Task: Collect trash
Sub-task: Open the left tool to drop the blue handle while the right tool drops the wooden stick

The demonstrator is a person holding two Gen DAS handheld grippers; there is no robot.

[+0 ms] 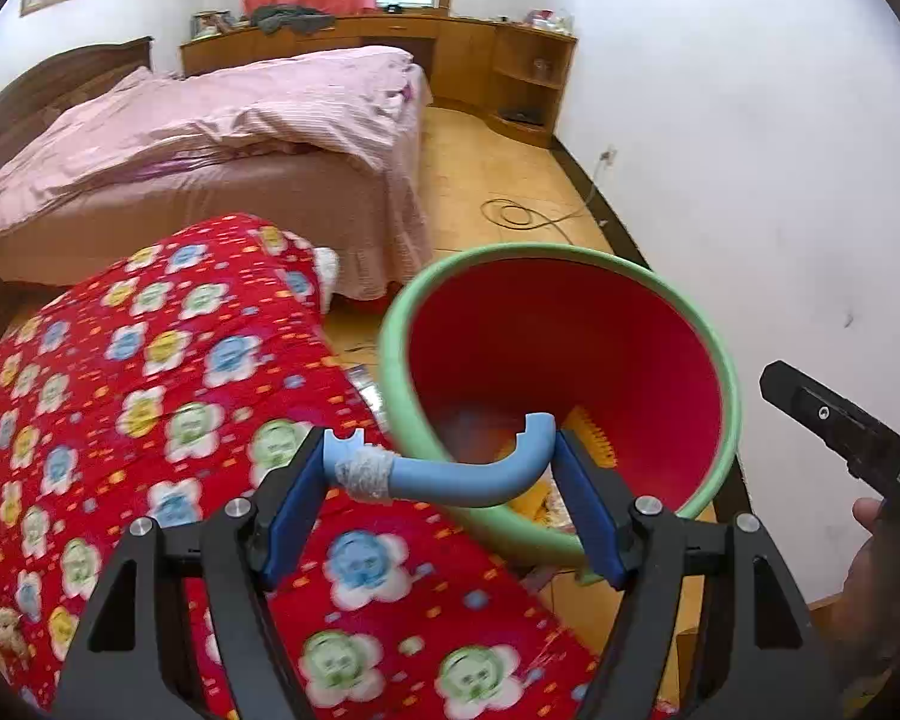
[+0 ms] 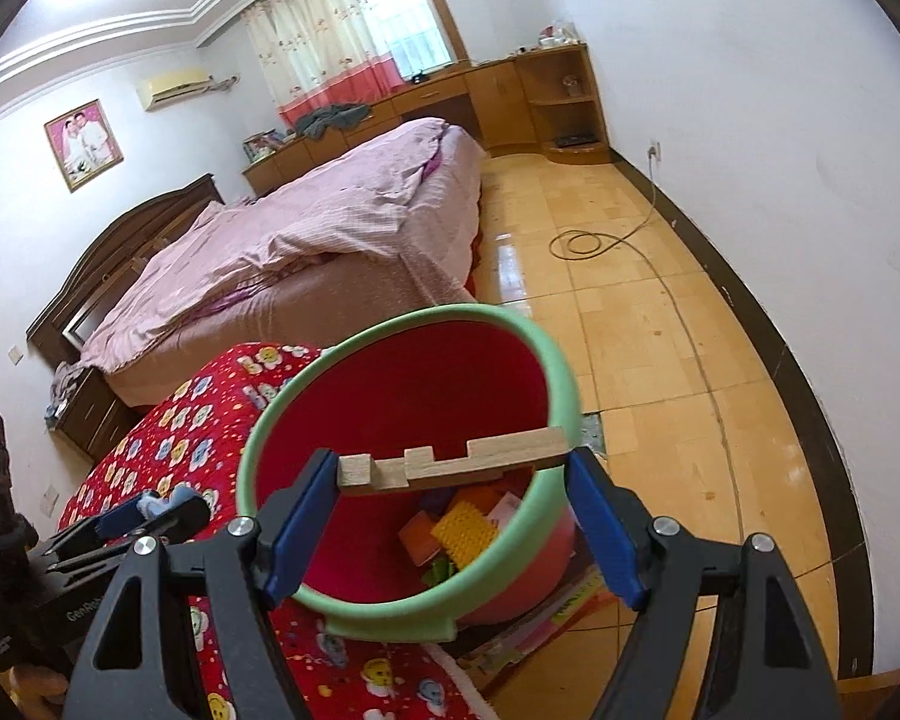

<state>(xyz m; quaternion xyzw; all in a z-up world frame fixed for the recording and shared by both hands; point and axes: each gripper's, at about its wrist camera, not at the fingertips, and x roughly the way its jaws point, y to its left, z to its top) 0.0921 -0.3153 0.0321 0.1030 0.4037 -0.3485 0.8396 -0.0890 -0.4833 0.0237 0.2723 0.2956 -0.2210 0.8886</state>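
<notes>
In the left wrist view, the left tongs (image 1: 441, 468) sit at the lower middle of the frame, clenched end to end on a curved blue tube (image 1: 450, 474) with a band of pale tape wound near its left end. The blue pads (image 1: 294, 510) press on both tips of the tube. The tube hangs over the near rim of a red bin (image 1: 570, 330) with a green rim, which fills the centre right of the frame and tilts its mouth toward the camera. Yellow and orange scraps (image 1: 594, 432) lie at the bottom of the bin. A red quilt (image 1: 150, 390) printed with flowers spreads across the lower left, touching the bin's left side. At the right edge, a hand (image 1: 876, 552) holds the black body of the other tool.

In the right wrist view, the right tongs (image 2: 453, 474) at the lower middle grasp a notched wooden block (image 2: 450, 462) by its two ends, level across the mouth of the same bin (image 2: 402, 384). Inside lie a yellow studded piece (image 2: 465, 525) and orange and pink bits. The left tongs (image 2: 144, 510) show at the lower left, over the quilt (image 2: 168, 450).

Behind, in the upper half of both views, stands a bed (image 2: 306, 240) with a pink cover, and a coiled cable (image 2: 582, 243) lies on the tiled floor (image 2: 660, 330) at the right.
</notes>
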